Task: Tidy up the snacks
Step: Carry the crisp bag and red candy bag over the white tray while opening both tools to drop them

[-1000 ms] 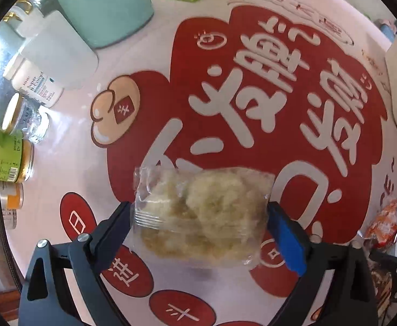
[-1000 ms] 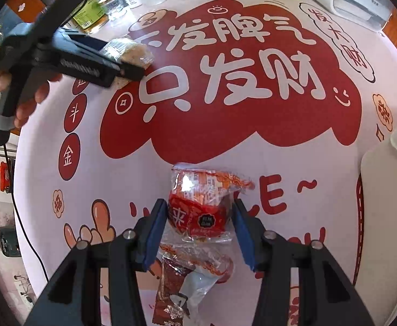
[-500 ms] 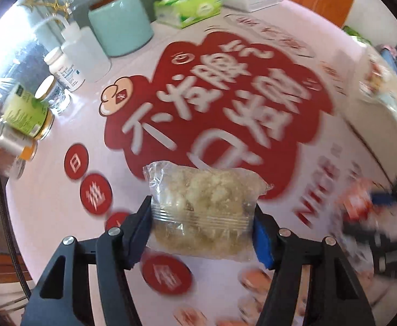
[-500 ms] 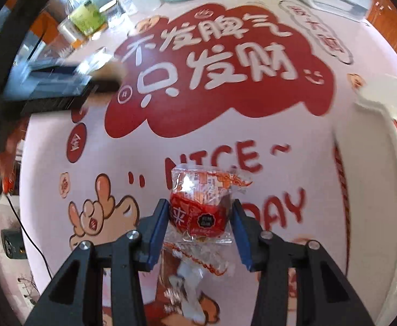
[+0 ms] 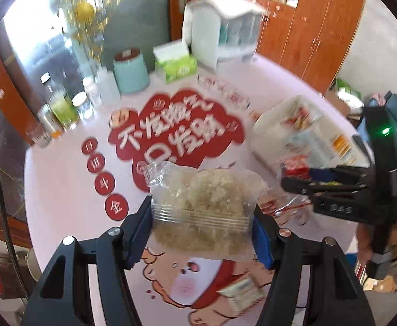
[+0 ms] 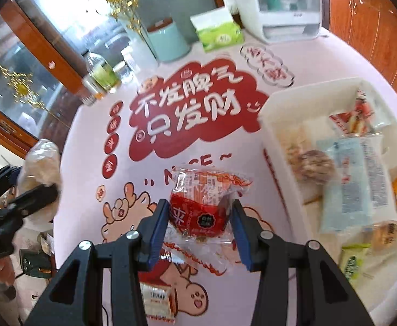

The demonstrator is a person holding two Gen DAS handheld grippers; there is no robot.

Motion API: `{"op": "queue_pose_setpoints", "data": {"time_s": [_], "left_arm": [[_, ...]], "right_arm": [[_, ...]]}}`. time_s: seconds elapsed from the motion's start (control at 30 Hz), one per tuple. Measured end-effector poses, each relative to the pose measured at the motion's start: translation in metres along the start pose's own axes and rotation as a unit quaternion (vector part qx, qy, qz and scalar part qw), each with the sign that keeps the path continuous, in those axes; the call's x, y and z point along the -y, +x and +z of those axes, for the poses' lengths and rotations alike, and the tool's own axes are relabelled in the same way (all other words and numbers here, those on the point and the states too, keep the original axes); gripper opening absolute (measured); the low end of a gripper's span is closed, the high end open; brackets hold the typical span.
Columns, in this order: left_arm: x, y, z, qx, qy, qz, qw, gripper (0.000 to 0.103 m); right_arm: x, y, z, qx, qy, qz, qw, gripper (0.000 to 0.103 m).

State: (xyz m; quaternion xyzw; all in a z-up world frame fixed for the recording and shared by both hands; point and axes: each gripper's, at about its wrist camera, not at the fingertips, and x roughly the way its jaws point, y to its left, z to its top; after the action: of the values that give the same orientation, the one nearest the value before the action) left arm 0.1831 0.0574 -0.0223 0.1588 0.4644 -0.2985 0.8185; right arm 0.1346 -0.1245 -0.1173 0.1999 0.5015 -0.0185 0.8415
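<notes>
My left gripper (image 5: pixel 202 231) is shut on a clear packet of pale crumbly snack (image 5: pixel 203 209) and holds it above the table. My right gripper (image 6: pixel 199 229) is shut on a red-wrapped snack (image 6: pixel 203 201), also lifted; in the left wrist view it (image 5: pixel 296 175) hangs to the right, near the white tray (image 5: pixel 263 133). The white tray (image 6: pixel 274 125) at the right holds several snack packets. The left gripper and its packet (image 6: pixel 39 163) show at the left edge of the right wrist view.
Loose packets lie on the pink mat: one clear-and-red (image 6: pixel 206 255) under my right gripper, one pale (image 6: pixel 157 298) near the front edge, one (image 5: pixel 241 293) under my left gripper. Teal canister (image 6: pixel 168 43), tissue box (image 6: pixel 220 34), bottles and jars (image 5: pixel 62 108) stand at the back.
Both grippers have risen high above the table with their snacks and swung toward the white tray, which has come into full view at the right.
</notes>
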Motion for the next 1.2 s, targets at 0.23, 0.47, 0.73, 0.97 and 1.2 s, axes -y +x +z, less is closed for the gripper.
{"op": "queue_pose_setpoints", "data": {"time_s": [0.23,0.47,0.73,0.97,1.2], "left_arm": [[0.076,-0.054,0.012,0.043,-0.004,0.015,0.9990,0.064],[0.171,-0.039,0.042,0.043,-0.053,-0.002,0.9977,0.064],[0.252,0.007,0.068,0.019,-0.109,-0.033,0.9933,0.064],[0.281,0.059,0.067,-0.038,-0.130,-0.010,0.9908,0.064],[0.271,0.117,0.049,-0.093,-0.161,0.010,0.9825,0.064]], "right_arm": [[0.039,-0.057,-0.009,0.042,-0.018,0.020,0.999,0.046],[0.120,-0.094,-0.013,0.047,-0.048,0.020,0.998,0.046],[0.218,-0.113,-0.009,0.041,-0.061,0.001,0.997,0.046],[0.236,-0.116,-0.007,0.043,-0.103,0.014,0.994,0.047],[0.237,-0.097,-0.010,0.009,-0.135,0.037,0.990,0.047]]}}
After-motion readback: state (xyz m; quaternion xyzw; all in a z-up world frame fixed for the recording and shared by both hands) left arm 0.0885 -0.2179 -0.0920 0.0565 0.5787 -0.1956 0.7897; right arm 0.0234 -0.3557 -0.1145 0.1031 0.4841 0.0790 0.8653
